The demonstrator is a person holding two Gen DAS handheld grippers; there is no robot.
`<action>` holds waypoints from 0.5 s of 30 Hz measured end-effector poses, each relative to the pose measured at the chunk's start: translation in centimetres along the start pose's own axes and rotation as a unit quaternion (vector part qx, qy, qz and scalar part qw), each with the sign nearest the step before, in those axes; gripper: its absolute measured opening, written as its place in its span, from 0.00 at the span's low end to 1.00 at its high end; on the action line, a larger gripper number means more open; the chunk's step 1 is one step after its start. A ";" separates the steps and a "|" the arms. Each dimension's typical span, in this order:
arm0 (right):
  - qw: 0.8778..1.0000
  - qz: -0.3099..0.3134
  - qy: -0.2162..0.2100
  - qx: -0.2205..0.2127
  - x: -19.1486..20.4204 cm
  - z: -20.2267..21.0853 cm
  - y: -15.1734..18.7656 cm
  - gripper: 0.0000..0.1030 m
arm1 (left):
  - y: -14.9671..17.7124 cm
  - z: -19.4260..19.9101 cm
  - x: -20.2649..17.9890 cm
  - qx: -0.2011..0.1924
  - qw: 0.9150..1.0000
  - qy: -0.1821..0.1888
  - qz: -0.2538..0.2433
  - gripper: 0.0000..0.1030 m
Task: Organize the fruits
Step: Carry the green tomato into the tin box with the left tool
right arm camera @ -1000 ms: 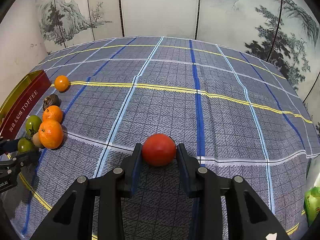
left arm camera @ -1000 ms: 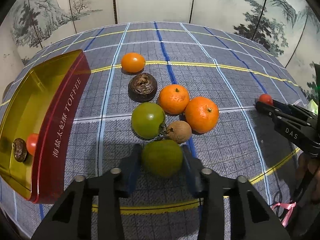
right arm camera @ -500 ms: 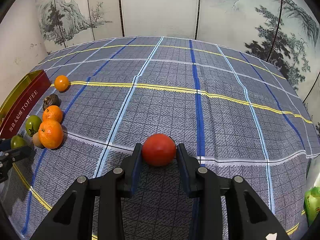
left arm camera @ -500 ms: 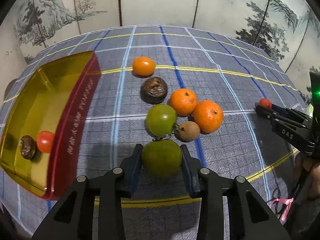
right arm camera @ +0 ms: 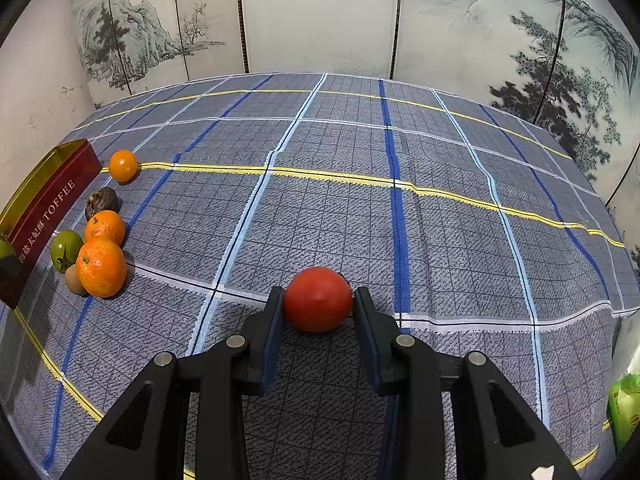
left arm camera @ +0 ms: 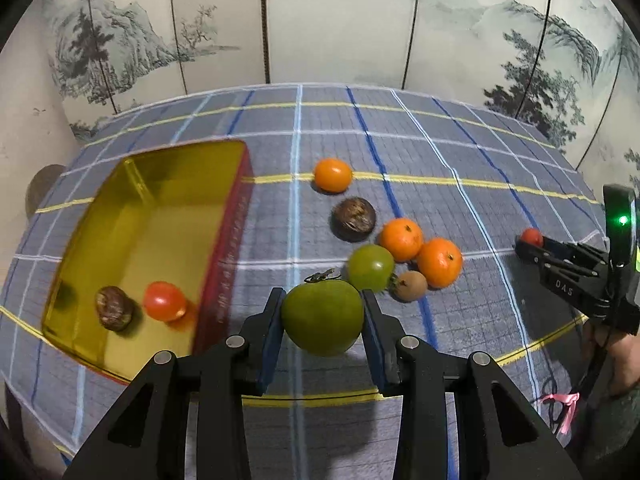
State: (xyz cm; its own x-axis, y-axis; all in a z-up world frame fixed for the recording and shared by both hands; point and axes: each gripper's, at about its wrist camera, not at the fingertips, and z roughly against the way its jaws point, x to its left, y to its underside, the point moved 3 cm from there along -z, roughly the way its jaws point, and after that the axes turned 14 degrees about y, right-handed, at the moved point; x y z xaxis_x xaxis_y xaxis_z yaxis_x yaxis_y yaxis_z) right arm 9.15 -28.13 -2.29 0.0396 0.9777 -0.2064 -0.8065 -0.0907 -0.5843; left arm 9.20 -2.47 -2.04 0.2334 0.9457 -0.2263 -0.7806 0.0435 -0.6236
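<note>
My left hand-held gripper clamps a green tomato above the surface, beside the gold tin. My right hand-held gripper pinches a red tomato resting on the cloth. Squeezing harder could bruise either, and a careless release might bounce the green one off the tin's rim.

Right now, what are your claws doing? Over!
Left gripper shut on green tomato. Right gripper shut on red tomato. Gold tin close by, nothing blocking.
</note>
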 end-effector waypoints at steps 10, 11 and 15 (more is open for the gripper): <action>1.000 0.000 0.000 0.000 0.0 0.0 0.0 0.31 | -0.3 2.8 4.1 -0.024 0.999 -0.040 0.020 0.37; 1.000 0.000 0.000 0.000 0.0 0.0 0.0 0.31 | -0.2 3.0 4.6 -0.025 0.998 -0.045 0.023 0.37; 1.000 0.000 0.000 0.000 0.0 0.0 0.0 0.31 | -0.1 3.9 6.9 -0.027 0.997 -0.068 0.031 0.37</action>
State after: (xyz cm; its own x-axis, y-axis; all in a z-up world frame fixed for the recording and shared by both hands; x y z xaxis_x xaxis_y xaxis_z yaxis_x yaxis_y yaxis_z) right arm 9.15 -28.13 -2.27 0.0394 0.9775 -0.2074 -0.8066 -0.0914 -0.5840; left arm 8.61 5.34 -0.63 0.1029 0.9811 -0.1642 -0.7572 -0.0298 -0.6525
